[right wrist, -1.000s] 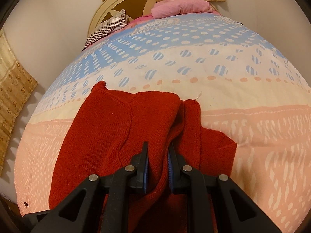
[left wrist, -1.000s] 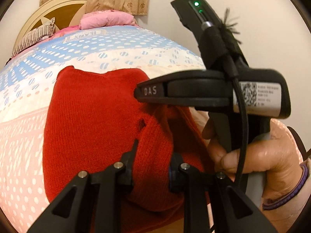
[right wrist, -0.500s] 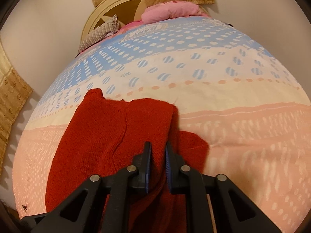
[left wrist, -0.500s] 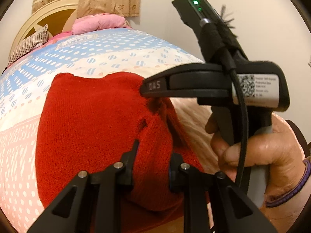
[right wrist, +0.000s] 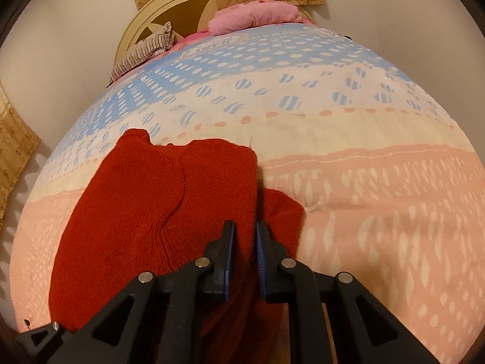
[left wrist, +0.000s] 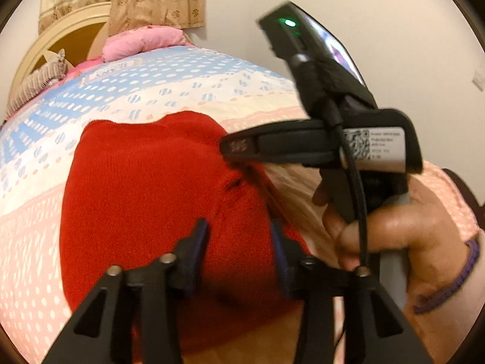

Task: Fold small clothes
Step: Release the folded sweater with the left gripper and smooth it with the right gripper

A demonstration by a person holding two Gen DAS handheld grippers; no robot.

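Since the earlier frames both grippers have carried the red knit garment (left wrist: 145,200) leftward across the bed (right wrist: 379,200), so the flap that lay out to the right of the right fingers is now mostly drawn in beside them, which suggests a side fold is being laid over the body of the piece. Going left to right: the left gripper (left wrist: 238,242) has its fingers wider apart than before, with a thick bunch of the knit between them; I cannot tell whether they still pinch it or are letting go. To its right, the right gripper (right wrist: 244,247) has its fingers close together, clamped on a raised ridge of the same cloth, and the person's right hand (left wrist: 403,239) grips its handle. The garment lies on the bed's pink band, spreading ahead and left of both pairs of fingers. No containers are in view, only pillows (right wrist: 257,15) at the headboard.
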